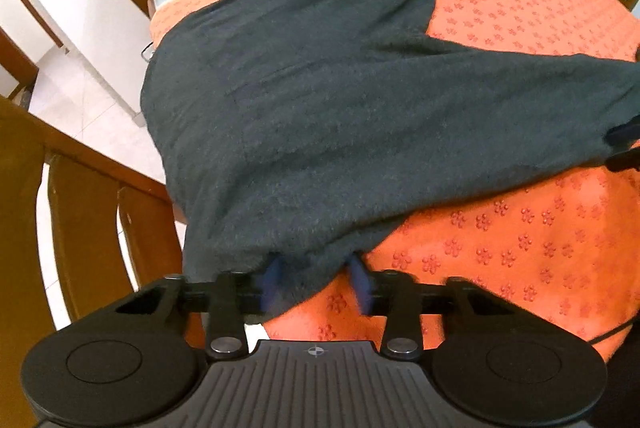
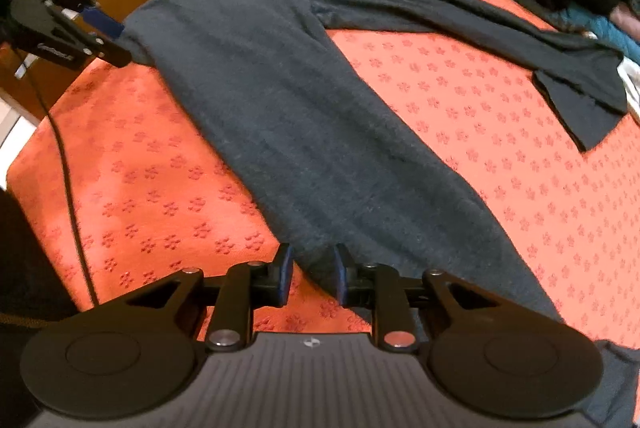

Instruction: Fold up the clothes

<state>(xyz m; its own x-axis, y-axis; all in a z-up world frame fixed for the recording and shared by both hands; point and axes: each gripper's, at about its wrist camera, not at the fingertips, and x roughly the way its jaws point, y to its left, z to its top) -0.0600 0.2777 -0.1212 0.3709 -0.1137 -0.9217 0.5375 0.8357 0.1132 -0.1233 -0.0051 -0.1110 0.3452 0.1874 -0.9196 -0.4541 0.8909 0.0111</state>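
Surface: orange flower-embossed tablecloth (image 2: 520, 156) on a table, wooden chair (image 1: 80, 212) at its edge.
Garment: dark grey long-sleeved top (image 1: 320, 116) spread flat ahead of both sets of fingers, 1 sleeve trailing far beyond them.
Left gripper (image 1: 316, 282): fingers narrowed onto the hem corner, cloth bunched between them; the pinch looks shallow (blur hides the pad contact).
Right gripper (image 2: 310, 280): fingers close together around the other hem edge, fabric between them.
Risk 1: thin hem slips out on lifting, because little cloth sits between the fingers.
Risk 2: uneven pull by the 2 hands skews the fold.
Risk 3: pads catch the tablecloth too and drag it.
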